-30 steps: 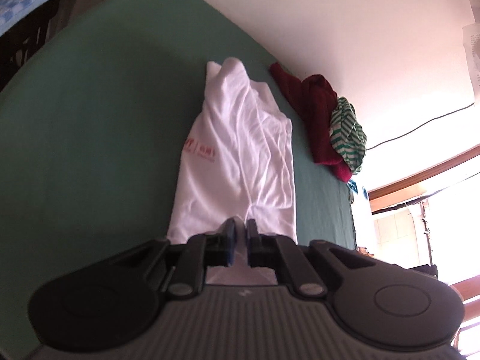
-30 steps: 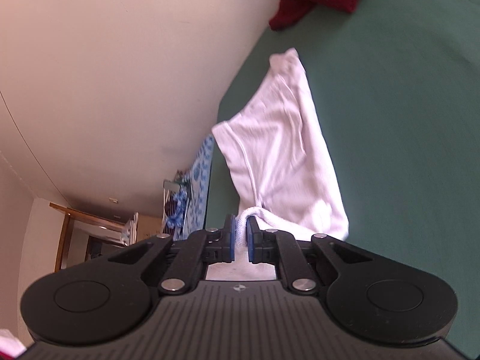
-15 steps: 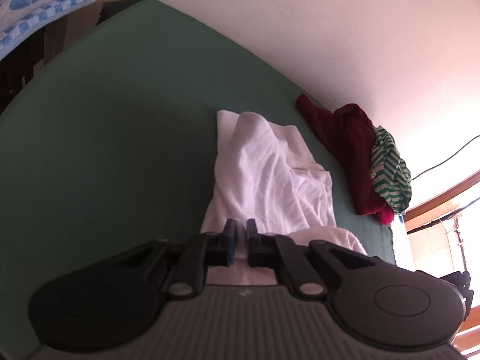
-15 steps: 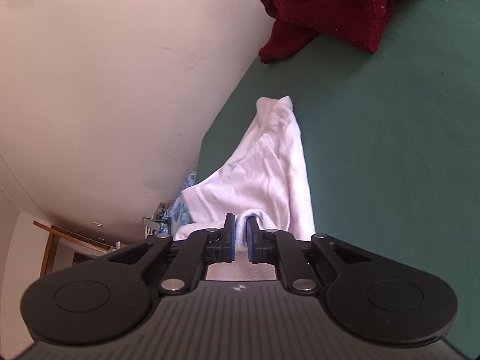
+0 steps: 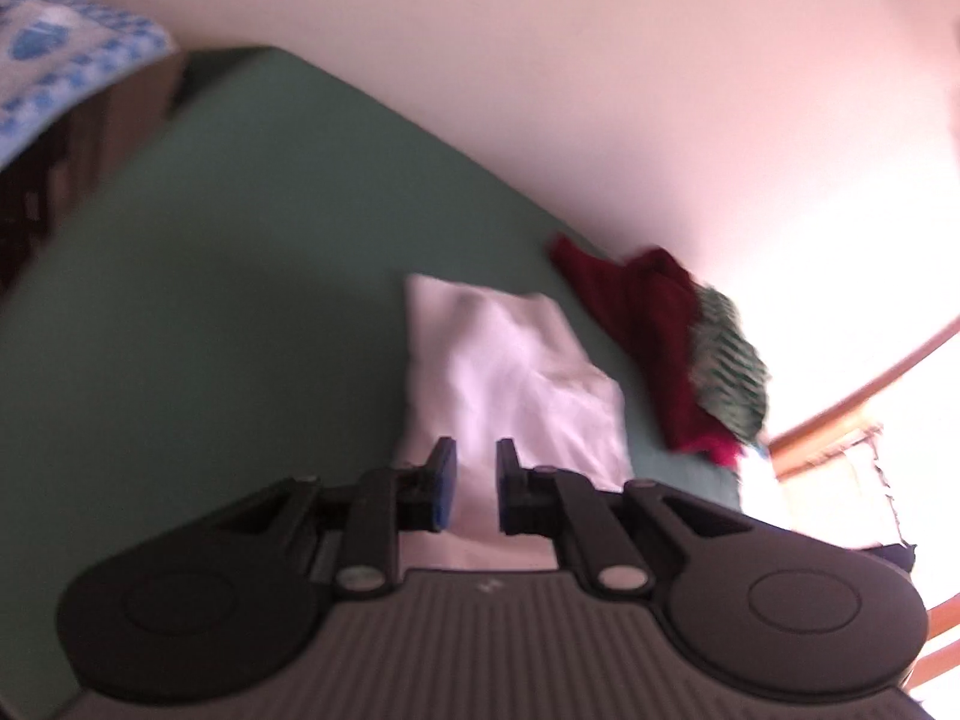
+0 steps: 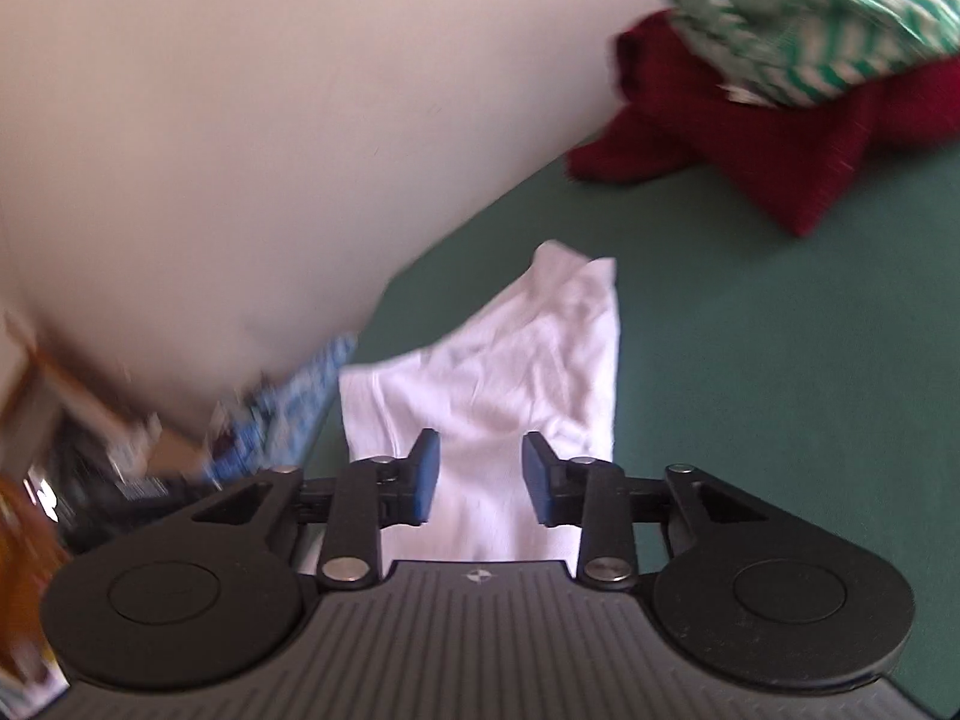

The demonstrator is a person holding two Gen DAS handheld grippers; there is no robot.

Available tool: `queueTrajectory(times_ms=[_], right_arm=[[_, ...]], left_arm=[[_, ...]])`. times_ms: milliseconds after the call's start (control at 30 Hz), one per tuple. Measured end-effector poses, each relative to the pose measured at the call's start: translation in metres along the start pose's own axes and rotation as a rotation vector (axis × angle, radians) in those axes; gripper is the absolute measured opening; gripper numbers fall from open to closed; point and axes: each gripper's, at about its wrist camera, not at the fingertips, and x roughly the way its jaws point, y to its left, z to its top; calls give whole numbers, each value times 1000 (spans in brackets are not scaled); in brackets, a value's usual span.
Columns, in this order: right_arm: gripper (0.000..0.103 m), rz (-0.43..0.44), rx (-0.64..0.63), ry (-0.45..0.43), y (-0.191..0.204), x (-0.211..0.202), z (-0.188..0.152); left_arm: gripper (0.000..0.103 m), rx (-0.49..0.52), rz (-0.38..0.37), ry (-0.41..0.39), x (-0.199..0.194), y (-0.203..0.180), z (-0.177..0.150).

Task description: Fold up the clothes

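White shirt lies folded on the green bed, twelve o'clock of both grippers. Left gripper narrowly parted, right gripper wide, both empty. Red garment and striped one at two o'clock look unfolded.

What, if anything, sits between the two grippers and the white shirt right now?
Nothing visible. The white shirt lies on the green surface straight ahead of the open left gripper and the open right gripper. The red garment and the green striped garment on it lie off to the side.
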Motion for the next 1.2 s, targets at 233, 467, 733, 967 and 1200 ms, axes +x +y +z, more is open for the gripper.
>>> queueTrajectory(times_ms=[233,467,733,967,1200], right_arm=[[13,-73,-96,108,6,64,-11],[9,-50,-15,25,-3,51,-6],[1,-137,156,-73,-30,48,-2],[10,-49,45,57,-7,20,-25],[15,-36,3,34,6,-10,-47]], left_arm=[[4,257,236,83,81,-32,-30],[4,337,288,0,58,-31,-15],[30,445,457,10,81,-32,-22],[31,559,387,-20,40,-62,-60],[26,593,399,64,54,-59,-99]])
